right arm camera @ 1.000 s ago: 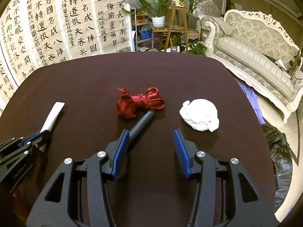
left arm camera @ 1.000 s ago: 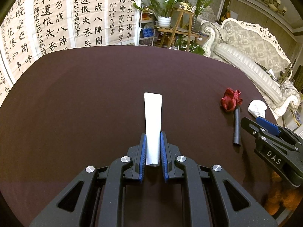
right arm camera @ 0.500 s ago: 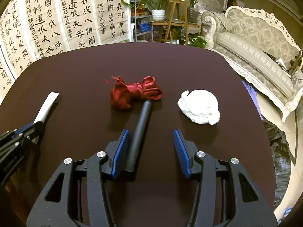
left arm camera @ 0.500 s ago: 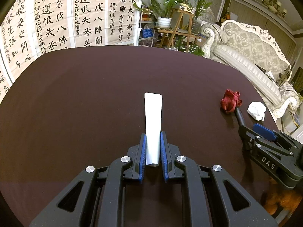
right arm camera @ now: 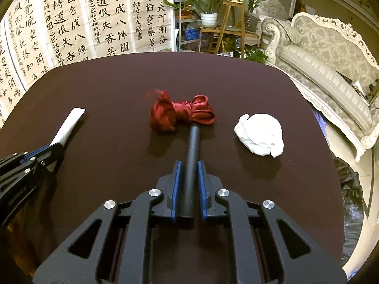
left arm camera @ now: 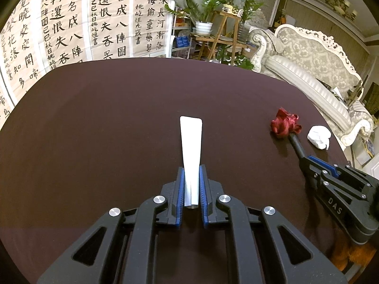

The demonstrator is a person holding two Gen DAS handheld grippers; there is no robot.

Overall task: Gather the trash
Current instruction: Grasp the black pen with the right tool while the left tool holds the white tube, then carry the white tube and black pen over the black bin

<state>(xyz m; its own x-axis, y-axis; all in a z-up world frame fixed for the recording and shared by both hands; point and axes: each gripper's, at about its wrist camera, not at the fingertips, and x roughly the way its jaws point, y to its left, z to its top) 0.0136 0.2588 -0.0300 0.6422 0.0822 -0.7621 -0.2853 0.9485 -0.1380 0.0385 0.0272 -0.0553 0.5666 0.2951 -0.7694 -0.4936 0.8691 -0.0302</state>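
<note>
My left gripper [left arm camera: 191,169] is shut on a flat white tube [left arm camera: 191,146] that points away from me over the dark brown table [left arm camera: 106,130]. The same white tube [right arm camera: 68,125] shows at the left of the right wrist view, in the left gripper [right arm camera: 58,145]. My right gripper [right arm camera: 189,164] is shut on a black stick [right arm camera: 193,146] lying on the table, its far end touching a bunch of red ribbon [right arm camera: 180,114]. A crumpled white tissue [right arm camera: 260,133] lies to the right of the stick. In the left wrist view the red ribbon [left arm camera: 285,124], the tissue [left arm camera: 318,136] and the right gripper [left arm camera: 305,159] sit at the right.
A black bin bag [right arm camera: 350,196] lies on the floor past the table's right edge. A cream sofa [right arm camera: 331,66] stands at the right. Calligraphy sheets [right arm camera: 71,23] and a plant stand [right arm camera: 227,16] are behind the table.
The right gripper's jaws moved forward over the black stick and closed on it. The left gripper kept still with the white tube.
</note>
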